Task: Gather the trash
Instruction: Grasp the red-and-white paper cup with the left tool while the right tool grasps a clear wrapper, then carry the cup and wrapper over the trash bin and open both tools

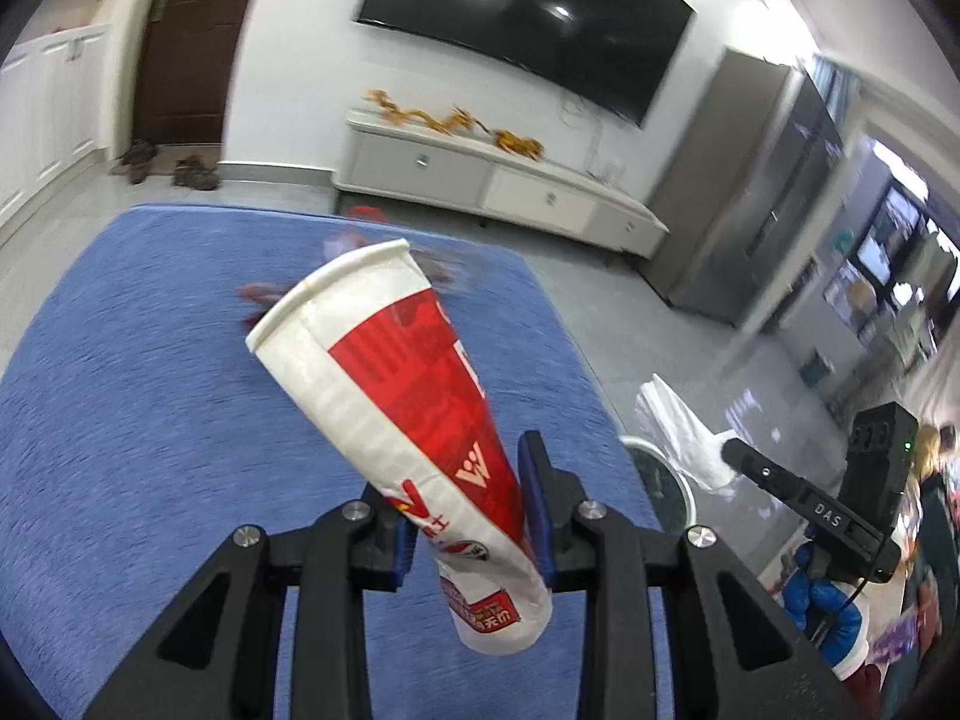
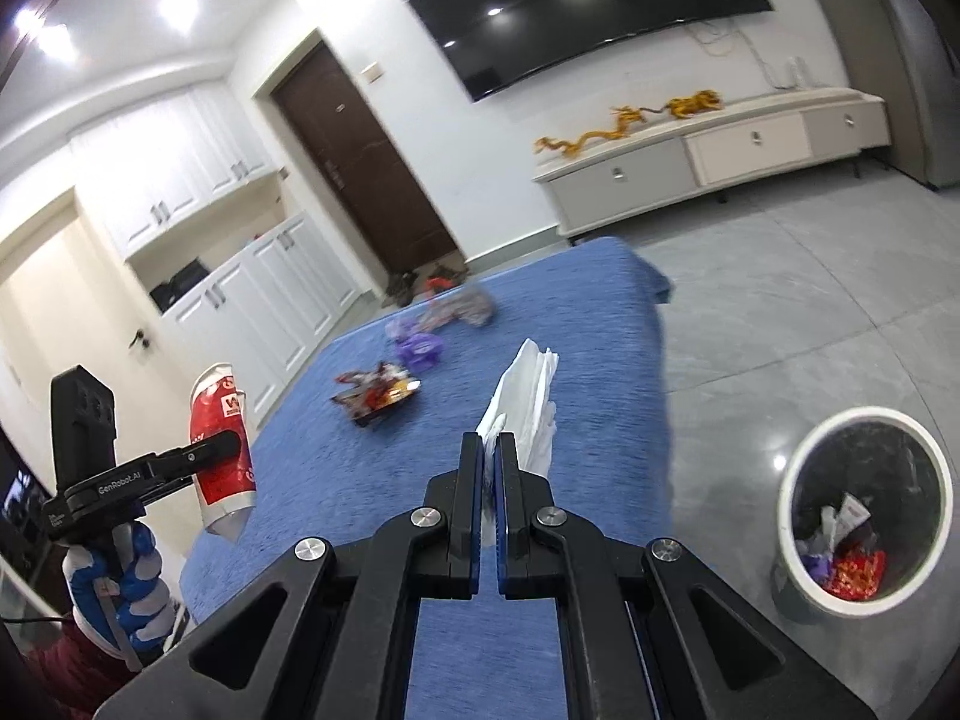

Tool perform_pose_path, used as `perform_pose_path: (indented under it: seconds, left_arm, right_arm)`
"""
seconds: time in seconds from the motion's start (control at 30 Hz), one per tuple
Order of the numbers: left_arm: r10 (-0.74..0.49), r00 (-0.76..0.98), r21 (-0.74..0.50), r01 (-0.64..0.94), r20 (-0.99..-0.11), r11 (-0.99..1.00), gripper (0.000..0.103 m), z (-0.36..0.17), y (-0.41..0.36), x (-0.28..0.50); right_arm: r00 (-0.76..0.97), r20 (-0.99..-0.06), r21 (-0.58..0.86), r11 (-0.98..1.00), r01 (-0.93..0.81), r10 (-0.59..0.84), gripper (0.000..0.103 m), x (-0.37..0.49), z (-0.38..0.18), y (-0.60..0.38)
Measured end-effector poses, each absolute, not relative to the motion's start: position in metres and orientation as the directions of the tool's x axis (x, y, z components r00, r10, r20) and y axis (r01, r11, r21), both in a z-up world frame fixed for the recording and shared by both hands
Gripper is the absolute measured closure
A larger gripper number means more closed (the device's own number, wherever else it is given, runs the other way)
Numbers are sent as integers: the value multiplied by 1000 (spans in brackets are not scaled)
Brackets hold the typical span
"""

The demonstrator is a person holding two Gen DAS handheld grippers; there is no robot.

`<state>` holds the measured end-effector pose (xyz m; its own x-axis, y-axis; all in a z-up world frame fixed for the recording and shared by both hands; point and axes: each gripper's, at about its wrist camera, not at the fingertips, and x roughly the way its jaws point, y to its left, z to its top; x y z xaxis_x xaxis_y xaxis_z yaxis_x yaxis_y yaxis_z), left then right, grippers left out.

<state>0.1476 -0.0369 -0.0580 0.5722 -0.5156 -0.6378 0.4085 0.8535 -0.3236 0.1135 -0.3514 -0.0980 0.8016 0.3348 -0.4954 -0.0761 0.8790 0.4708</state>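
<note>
The left gripper (image 1: 474, 516) is clamped on the lower body of a crushed red-and-white paper cup (image 1: 414, 414), held in the air above the blue fabric-covered table (image 1: 120, 420). The cup looks light and empty; its thin wall has buckled at the base, so it is soft, and a hold lower on the body near the stiffer bottom seems safer than the rim. The right gripper (image 2: 491, 450) is closed on a wad of white tissue paper (image 2: 528, 402), limp and nearly weightless, best pinched deep in the fold.

Only the right wrist view shows the inside of the round white waste bin (image 2: 864, 516) on the grey floor, already holding scraps, and the crumpled snack wrappers (image 2: 378, 396) left on the table. The left wrist view shows only the bin's rim
</note>
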Motion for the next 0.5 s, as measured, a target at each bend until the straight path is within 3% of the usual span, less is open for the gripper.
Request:
perform_pose_path:
  seconds: [0.5]
  left_arm:
    - [-590,284,-268,688,-756,674,74,-104,-302,177]
  right_arm:
    - [836,-537,548,801,241,116,99,71,-162,-506]
